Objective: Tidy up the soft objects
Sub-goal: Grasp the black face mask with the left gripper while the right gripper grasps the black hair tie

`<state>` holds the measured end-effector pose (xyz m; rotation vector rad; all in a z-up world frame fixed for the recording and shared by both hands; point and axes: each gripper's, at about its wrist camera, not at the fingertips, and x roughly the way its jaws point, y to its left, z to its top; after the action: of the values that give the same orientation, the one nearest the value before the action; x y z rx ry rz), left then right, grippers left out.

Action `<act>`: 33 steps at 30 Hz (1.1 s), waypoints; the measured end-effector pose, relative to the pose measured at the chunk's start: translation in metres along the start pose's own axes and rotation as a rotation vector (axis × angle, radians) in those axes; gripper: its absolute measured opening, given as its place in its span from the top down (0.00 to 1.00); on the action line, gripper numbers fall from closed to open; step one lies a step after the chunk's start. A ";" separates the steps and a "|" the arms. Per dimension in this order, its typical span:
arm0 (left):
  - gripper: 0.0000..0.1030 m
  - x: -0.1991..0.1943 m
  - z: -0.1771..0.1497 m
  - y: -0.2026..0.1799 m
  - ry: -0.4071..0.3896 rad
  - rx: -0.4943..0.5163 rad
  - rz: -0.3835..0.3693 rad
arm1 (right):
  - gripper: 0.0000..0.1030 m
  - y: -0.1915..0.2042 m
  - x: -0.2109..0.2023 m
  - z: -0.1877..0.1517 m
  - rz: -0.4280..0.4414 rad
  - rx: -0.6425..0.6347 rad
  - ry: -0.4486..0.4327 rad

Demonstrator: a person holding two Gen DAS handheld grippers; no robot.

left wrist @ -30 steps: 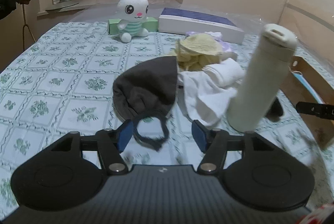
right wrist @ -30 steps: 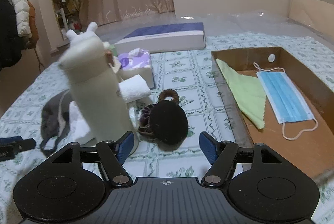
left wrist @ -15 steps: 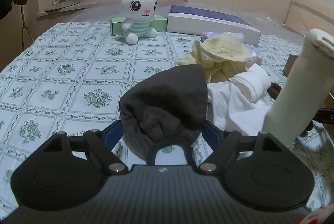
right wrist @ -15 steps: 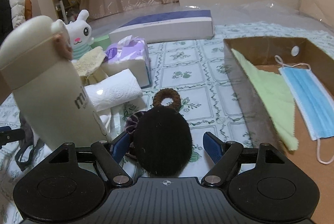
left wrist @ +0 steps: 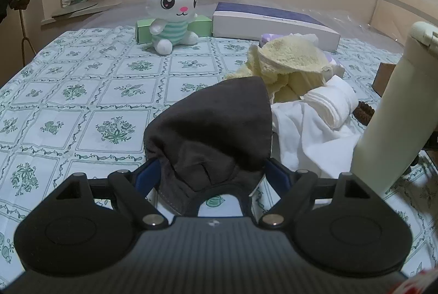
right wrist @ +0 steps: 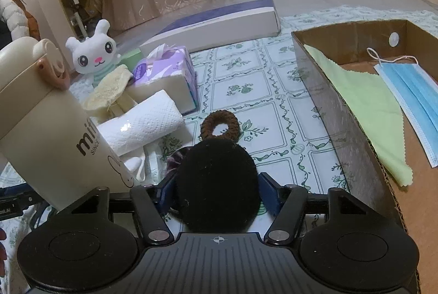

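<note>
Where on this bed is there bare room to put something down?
The patterned sheet lies bare left of the dark grey cloth mask, and again between the brown hair ring and the cardboard box. Around the cream bottle it's crowded.

**Open cloth to the left, a crowded middle, a box wall on the right**

Left of the dark mask the patterned tablecloth lies bare as far as the plush rabbit. To the mask's right, a white cloth, a yellow towel and a tall cream bottle crowd together. Between the black pouf and the cardboard box runs a free strip of tablecloth; a brown hair tie lies just behind the pouf.
</note>
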<state>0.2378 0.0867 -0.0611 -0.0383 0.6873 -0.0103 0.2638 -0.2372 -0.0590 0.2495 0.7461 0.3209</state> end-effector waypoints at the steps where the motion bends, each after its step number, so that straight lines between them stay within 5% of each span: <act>1: 0.21 0.000 0.001 0.000 -0.001 0.002 -0.002 | 0.43 0.001 -0.001 0.000 0.000 -0.005 -0.001; 10: 0.17 -0.003 0.016 0.007 -0.035 0.028 -0.012 | 0.46 0.012 -0.024 0.004 -0.066 -0.093 -0.089; 19: 0.15 0.035 0.029 0.026 0.007 0.125 -0.054 | 0.46 0.021 -0.028 0.001 -0.106 -0.151 -0.105; 22: 0.33 0.041 0.030 0.031 0.023 0.118 -0.086 | 0.46 0.019 -0.025 -0.001 -0.115 -0.143 -0.095; 24: 0.59 0.042 0.031 0.032 0.037 0.129 -0.080 | 0.46 0.019 -0.024 -0.002 -0.121 -0.140 -0.087; 27: 0.83 0.038 0.030 0.036 0.053 0.126 -0.075 | 0.46 0.018 -0.024 -0.003 -0.127 -0.135 -0.084; 33: 0.92 0.011 0.035 0.048 -0.004 0.090 0.013 | 0.46 0.021 -0.035 -0.002 -0.134 -0.140 -0.095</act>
<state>0.2687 0.1360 -0.0432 0.0522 0.6820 -0.0289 0.2340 -0.2306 -0.0321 0.0817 0.6398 0.2312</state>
